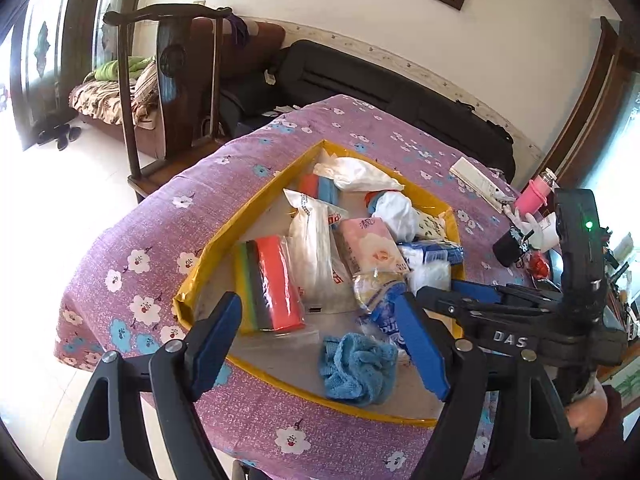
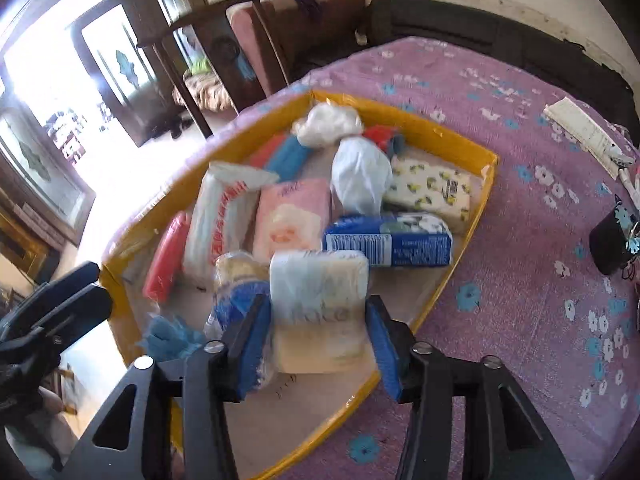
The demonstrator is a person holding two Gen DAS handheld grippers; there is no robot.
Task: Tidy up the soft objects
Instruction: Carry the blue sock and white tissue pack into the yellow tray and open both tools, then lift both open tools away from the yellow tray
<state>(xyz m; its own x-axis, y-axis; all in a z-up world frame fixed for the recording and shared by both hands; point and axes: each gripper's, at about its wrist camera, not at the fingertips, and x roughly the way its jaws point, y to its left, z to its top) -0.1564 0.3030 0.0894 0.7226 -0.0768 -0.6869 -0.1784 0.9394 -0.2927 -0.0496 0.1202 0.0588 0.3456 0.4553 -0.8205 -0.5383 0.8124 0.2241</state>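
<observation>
A yellow-rimmed tray (image 1: 256, 196) on the purple floral table holds several soft packs. My left gripper (image 1: 316, 336) is open and empty above the tray's near end, over a blue cloth (image 1: 356, 368) and a pack of coloured sponges (image 1: 272, 284). My right gripper (image 2: 320, 320) is shut on a pale blue and white tissue pack (image 2: 320, 300), held just above the tray (image 2: 486, 168). It shows in the left wrist view (image 1: 436, 292) at the tray's right side. A pink tissue pack (image 2: 292, 216) and a dark blue pack (image 2: 388, 240) lie beyond.
A white box (image 1: 478, 182), a pink bottle (image 1: 532, 196) and a black cylinder (image 1: 508, 244) sit on the table right of the tray. A dark wooden chair (image 1: 176, 80) stands beyond the table's far left edge. A black sofa (image 1: 360, 76) runs along the wall.
</observation>
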